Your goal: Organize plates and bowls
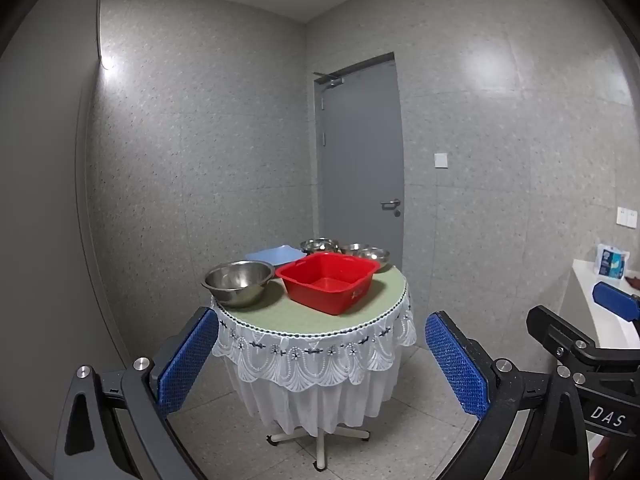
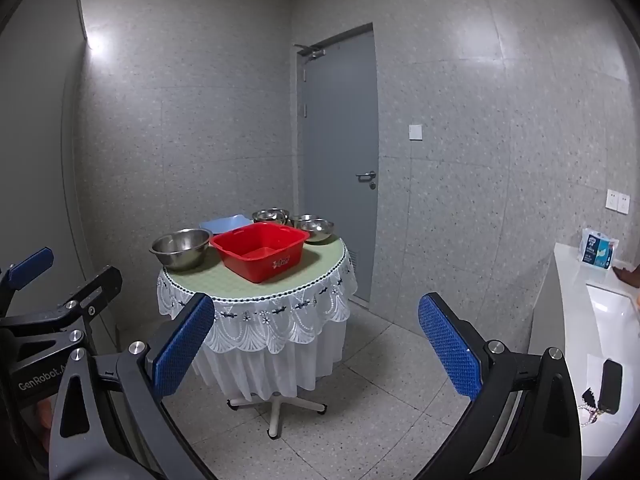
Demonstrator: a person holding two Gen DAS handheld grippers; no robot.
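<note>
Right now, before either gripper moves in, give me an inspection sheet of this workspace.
Surface: round table with green top and white lace skirt.
Job's things: red tub in the middle; large steel bowl left of it; blue plate and three small steel bowls behind.
Clutter: tissue pack, keys on the white counter.
Grippers: left gripper and right gripper open, empty, short of the table.
Cables: nothing seen.
Surroundings: closed grey door, speckled walls.
</note>
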